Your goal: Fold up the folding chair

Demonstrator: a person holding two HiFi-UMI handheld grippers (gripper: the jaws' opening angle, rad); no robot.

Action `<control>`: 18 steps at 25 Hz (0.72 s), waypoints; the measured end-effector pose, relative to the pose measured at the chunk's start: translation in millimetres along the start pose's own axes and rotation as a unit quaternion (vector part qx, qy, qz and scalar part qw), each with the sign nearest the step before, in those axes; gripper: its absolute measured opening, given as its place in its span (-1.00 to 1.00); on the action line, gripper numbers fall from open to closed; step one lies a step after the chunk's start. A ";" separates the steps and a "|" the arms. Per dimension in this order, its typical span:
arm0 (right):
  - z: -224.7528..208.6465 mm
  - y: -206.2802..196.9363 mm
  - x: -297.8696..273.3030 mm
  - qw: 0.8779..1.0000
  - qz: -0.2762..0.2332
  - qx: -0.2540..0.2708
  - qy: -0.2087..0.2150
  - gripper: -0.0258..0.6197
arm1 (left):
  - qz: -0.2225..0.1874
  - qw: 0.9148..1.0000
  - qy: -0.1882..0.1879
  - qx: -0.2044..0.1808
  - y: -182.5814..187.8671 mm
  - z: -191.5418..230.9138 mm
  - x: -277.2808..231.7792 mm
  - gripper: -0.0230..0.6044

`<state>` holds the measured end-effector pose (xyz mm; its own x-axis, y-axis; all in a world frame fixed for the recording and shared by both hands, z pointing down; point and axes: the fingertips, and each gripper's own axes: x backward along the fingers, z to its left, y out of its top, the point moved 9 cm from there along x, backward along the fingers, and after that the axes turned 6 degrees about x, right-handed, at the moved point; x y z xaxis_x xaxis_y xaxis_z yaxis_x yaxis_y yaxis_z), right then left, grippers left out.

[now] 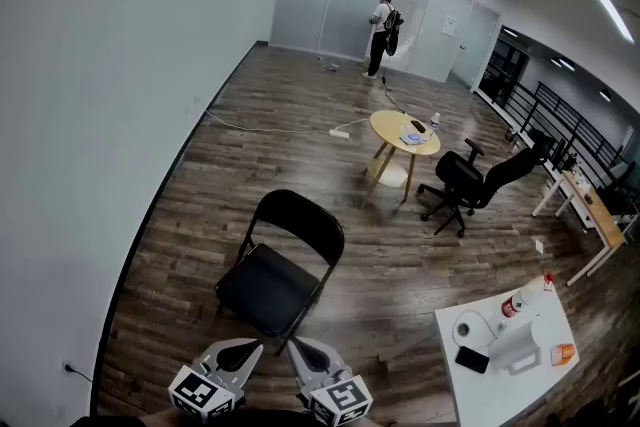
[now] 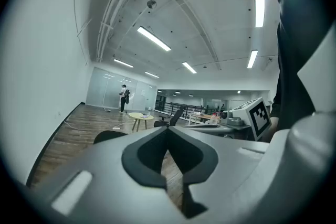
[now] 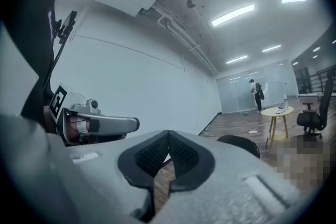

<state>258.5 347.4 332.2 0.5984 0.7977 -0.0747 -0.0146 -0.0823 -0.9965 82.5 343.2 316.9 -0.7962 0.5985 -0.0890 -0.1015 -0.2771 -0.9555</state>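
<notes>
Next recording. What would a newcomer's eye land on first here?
A black folding chair stands open on the wood floor, in the middle foreground, just beyond the left tongs and the right tongs, both shut and empty. Behind it stand a round yellow table and a black office chair.

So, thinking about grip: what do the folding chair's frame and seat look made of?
The folding chair has a thin black tube frame, probably painted metal; its seat and backrest look matte black, lightly padded, perhaps vinyl. Too distant to confirm.
</notes>
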 end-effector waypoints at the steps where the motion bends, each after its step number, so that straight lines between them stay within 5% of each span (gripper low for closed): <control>1: 0.8 0.7 0.8 1.000 0.000 0.000 0.000 -0.93 | 0.002 1.000 0.000 -0.005 -0.4 -0.3 0.7 -0.94; 18: 5.2 -3.5 2.7 1.000 0.002 -0.007 0.011 -0.93 | 0.008 1.000 0.004 0.001 -6.9 -4.7 5.3 -0.94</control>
<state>256.0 352.9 335.2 0.6155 0.7842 -0.0785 -0.0066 -0.0944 -0.9955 81.7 351.8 321.7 -0.7925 0.6003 -0.1070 -0.0892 -0.2878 -0.9535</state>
